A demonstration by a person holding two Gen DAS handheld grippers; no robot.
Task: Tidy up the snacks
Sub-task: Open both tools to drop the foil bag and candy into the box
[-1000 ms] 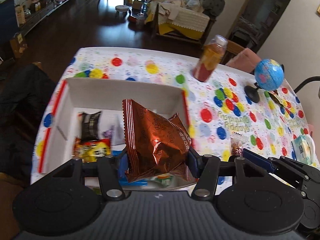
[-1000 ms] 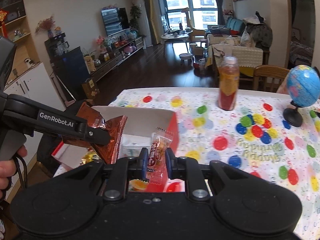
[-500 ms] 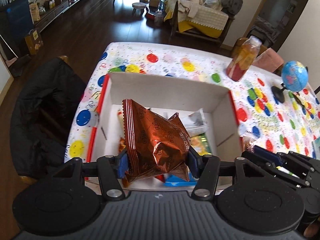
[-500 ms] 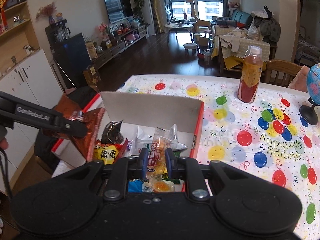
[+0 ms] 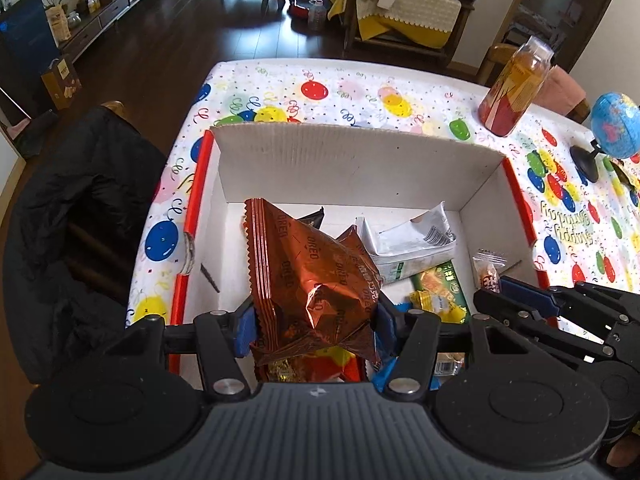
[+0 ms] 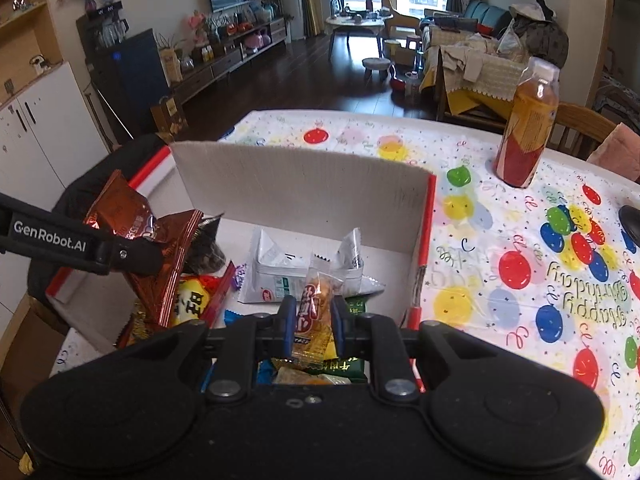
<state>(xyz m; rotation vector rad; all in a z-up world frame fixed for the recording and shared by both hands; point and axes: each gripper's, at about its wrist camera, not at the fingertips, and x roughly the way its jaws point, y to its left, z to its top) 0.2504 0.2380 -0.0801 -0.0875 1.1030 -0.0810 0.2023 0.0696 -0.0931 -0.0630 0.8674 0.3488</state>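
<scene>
My left gripper [image 5: 314, 326] is shut on a brown Oreo bag [image 5: 312, 280] and holds it over the left part of the open white cardboard box [image 5: 352, 160]. The bag also shows in the right wrist view [image 6: 156, 240]. My right gripper [image 6: 312, 328] is shut on a small orange wrapped snack [image 6: 316, 308] over the right part of the box [image 6: 300, 184]. In the left wrist view that snack [image 5: 489, 274] sticks up from the right gripper [image 5: 508, 288]. Inside the box lie a white packet [image 6: 280, 272], a yellow packet [image 6: 196, 300] and a green packet [image 5: 440, 284].
The box stands at the left end of a table with a balloon-print cloth [image 6: 520, 248]. A bottle of orange drink [image 6: 528, 124] stands at the back right. A small blue globe [image 5: 614, 132] stands beside it. A chair with a black jacket [image 5: 72, 216] is left of the table.
Both grippers have moved forward and down over the box, each still holding its snack. The box interior fills more of both views.
</scene>
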